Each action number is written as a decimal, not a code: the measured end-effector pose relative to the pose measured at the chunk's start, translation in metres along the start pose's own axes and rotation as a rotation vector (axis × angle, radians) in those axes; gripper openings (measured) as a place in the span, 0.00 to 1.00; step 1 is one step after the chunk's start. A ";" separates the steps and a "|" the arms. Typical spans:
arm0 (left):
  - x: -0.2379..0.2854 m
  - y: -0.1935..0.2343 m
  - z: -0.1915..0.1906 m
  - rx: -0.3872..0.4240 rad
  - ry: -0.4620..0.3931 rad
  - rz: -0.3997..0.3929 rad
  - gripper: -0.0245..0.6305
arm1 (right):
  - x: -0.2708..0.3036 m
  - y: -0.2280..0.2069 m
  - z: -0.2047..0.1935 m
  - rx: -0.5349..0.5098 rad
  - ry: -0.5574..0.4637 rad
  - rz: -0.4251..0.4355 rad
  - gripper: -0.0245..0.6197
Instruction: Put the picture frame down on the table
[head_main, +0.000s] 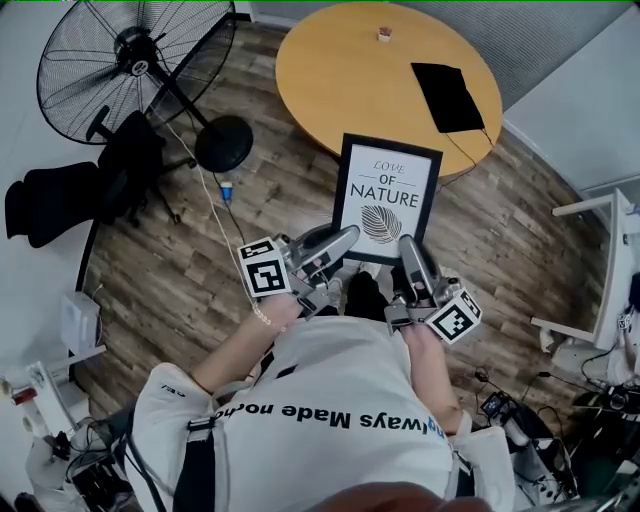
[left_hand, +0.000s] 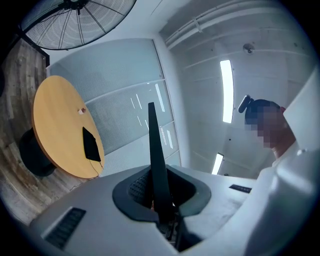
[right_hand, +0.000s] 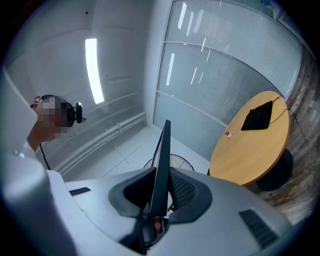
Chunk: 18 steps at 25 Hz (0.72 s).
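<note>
A black picture frame (head_main: 388, 198) with a white "Love of Nature" leaf print hangs upright above the wooden floor, just short of the round wooden table (head_main: 330, 70). My left gripper (head_main: 345, 242) is shut on its lower left edge and my right gripper (head_main: 408, 246) on its lower right edge. In the left gripper view the frame (left_hand: 154, 155) stands edge-on between the dark pads of the left gripper (left_hand: 159, 194). The right gripper view shows the same frame (right_hand: 161, 160) clamped edge-on in the right gripper (right_hand: 159, 194).
On the table lie a black pad (head_main: 448, 96) with a cable and a small object (head_main: 384, 34). A large standing fan (head_main: 135, 60) with a round base (head_main: 223, 143) is at the left, beside black chairs (head_main: 60, 195). White furniture (head_main: 600, 280) stands at the right.
</note>
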<state>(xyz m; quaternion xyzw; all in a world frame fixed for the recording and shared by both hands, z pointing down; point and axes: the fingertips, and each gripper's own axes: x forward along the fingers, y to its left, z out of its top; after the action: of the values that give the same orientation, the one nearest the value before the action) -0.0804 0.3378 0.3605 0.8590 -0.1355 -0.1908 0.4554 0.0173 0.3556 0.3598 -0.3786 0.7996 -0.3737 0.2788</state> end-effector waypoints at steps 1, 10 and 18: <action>0.000 -0.001 0.000 -0.001 0.000 0.000 0.12 | 0.000 0.000 0.000 0.000 -0.002 -0.002 0.18; 0.001 0.004 -0.002 0.005 0.001 -0.001 0.12 | -0.001 -0.004 -0.002 0.001 -0.011 0.003 0.18; 0.001 0.011 -0.004 0.003 -0.004 -0.005 0.12 | 0.000 -0.011 -0.004 -0.001 -0.016 0.007 0.18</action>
<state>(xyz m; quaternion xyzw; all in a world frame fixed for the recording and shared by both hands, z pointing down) -0.0786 0.3344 0.3710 0.8596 -0.1345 -0.1933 0.4536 0.0189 0.3528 0.3710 -0.3790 0.7989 -0.3692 0.2861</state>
